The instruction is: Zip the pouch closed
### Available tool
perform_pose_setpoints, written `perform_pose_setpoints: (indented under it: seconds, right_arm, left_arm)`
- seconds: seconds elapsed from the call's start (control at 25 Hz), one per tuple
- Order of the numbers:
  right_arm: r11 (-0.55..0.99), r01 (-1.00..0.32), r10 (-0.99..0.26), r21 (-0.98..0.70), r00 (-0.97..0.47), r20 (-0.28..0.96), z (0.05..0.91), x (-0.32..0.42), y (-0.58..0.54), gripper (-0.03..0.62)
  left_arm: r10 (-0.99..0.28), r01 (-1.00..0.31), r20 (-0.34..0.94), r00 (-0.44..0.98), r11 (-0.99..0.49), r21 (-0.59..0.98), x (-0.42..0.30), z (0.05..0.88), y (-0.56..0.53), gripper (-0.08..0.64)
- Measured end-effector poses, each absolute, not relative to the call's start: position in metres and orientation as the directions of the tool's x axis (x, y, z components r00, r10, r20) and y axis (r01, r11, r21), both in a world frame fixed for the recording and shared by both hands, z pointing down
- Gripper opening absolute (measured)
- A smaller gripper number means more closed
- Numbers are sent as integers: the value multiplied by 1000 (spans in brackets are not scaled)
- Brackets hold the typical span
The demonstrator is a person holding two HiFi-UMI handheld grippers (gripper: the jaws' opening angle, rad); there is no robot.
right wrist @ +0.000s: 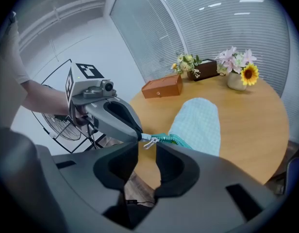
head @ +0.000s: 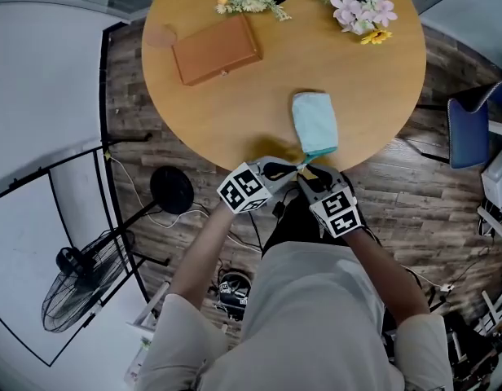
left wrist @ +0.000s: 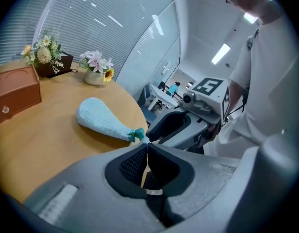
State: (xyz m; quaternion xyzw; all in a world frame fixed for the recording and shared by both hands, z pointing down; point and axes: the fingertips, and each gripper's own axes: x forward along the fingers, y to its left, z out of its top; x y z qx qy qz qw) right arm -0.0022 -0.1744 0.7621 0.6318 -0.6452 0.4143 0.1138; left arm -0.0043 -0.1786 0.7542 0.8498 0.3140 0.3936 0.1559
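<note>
Left claw (left wrist: 146, 144) pinches the pouch (left wrist: 98, 116) tip, right claw (right wrist: 146, 148) gapes open; zip pull (right wrist: 149, 141) barely discernible.

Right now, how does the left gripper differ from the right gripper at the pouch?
The left gripper has its jaws together, pinching the teal end of the light blue pouch; the right gripper has its jaws apart, gripping nothing. The left gripper touches the pouch, while the right gripper only has the zipper pull just ahead of its jaws. Both meet at the pouch's near end, by the edge of the round table.
</note>
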Motion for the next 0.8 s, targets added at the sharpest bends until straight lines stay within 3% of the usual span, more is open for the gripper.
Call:
perform_pose_setpoints:
  seconds: [0.16, 0.4, 0.8]
  right_arm:
    - [-181, -920, -703, -348, -126, 700, 764, 2, -168, 107]
    - [-171, -926, -705, -336, -123, 699, 759, 12, -160, 12]
    - [8, -942, -691, -335, -248, 679, 741, 13, -144, 5]
  left_arm:
    - [657, 383, 565, 499, -752, 537, -2, 753, -171, 21]
    - [640, 371, 588, 494, -767, 524, 0, 751, -165, 21]
    - [559, 382, 698, 448, -825, 416, -2, 735, -155, 20]
